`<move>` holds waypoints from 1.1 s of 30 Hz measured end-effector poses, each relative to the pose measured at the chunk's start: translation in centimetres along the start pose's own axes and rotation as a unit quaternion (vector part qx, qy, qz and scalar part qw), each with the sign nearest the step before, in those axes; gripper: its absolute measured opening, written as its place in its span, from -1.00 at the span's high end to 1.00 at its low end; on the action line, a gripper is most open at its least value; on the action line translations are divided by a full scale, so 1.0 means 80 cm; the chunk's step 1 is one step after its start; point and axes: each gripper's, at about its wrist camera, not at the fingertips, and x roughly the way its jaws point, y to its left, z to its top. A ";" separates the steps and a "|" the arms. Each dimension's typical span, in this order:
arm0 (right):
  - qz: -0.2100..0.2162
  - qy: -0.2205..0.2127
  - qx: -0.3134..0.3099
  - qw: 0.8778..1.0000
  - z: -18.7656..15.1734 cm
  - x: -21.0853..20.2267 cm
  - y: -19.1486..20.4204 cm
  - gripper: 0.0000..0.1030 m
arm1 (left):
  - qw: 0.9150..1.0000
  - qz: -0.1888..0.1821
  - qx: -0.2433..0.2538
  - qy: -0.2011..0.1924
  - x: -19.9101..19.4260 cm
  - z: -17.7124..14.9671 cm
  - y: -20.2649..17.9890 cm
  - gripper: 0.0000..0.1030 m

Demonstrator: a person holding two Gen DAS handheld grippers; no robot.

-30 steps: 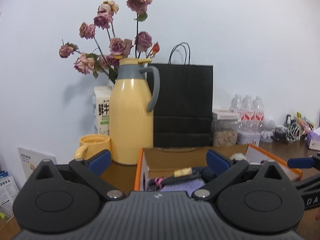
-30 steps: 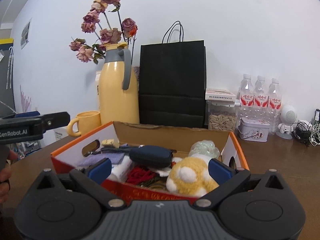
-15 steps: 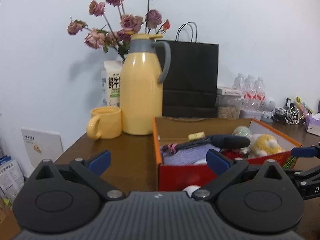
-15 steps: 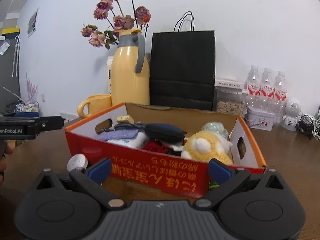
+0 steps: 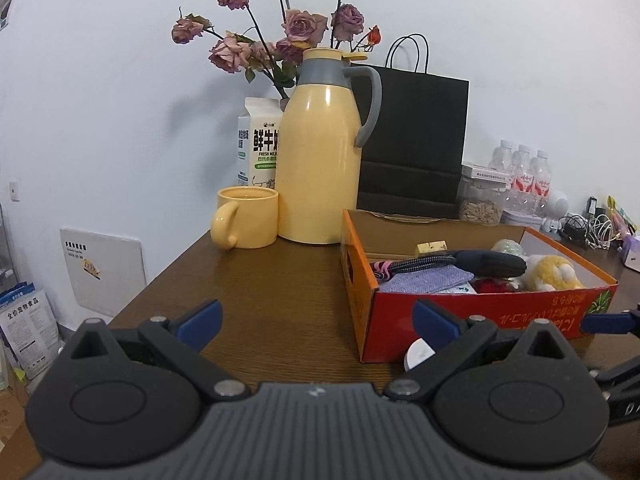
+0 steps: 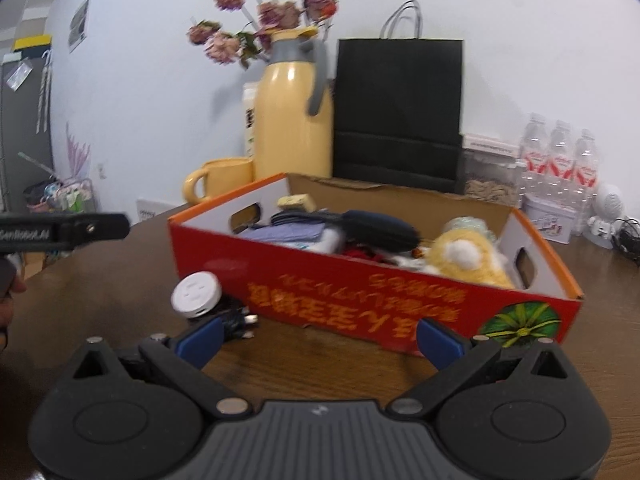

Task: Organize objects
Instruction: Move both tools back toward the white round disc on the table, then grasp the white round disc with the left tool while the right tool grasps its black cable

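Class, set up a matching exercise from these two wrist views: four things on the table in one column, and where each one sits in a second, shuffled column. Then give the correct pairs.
Things:
1. yellow mug
2. plush toy
3. white round device
4. black paper bag

Places:
A. on the table, outside the red box's front wall
B. behind the box, against the wall
C. inside the box, at its right end
D. left of the yellow jug

Pairs: 1-D, 2-C, 3-A, 4-B

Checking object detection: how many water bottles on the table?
3. The bottles stand side by side at the back right, by the wall: left, middle, right, behind a small tin. More could be hidden behind them.
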 end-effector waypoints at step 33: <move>0.105 0.057 0.100 0.988 0.020 0.077 0.035 0.60 | 0.999 -0.010 0.021 0.040 0.017 -0.010 -0.012 -0.84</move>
